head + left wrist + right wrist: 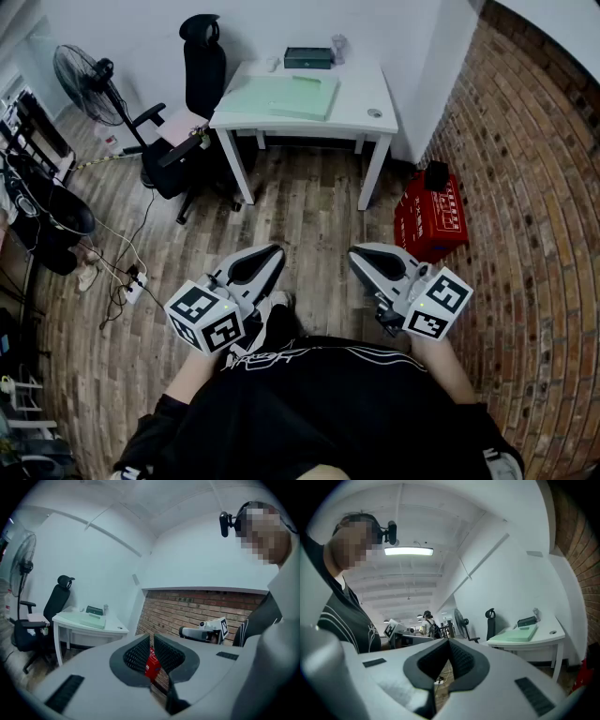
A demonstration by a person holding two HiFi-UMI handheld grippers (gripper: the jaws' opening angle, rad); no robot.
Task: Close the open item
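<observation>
A white table (367, 97) stands against the far wall, well ahead of me. On it lie a pale green flat item (281, 94) and a dark box (308, 58); I cannot tell which item is open. My left gripper (270, 253) and right gripper (360, 255) hover close to my body above the wooden floor, both shut and empty. In the left gripper view the shut left gripper (151, 637) points toward the brick wall, with the table (108, 627) to the left. In the right gripper view the shut right gripper (448, 642) has the table (546, 636) at the right.
A black office chair (192, 103) stands left of the table and a fan (82, 70) further left. A red crate (433, 217) sits by the brick wall (539, 187) on the right. Cables and a power strip (131, 281) lie on the floor at the left.
</observation>
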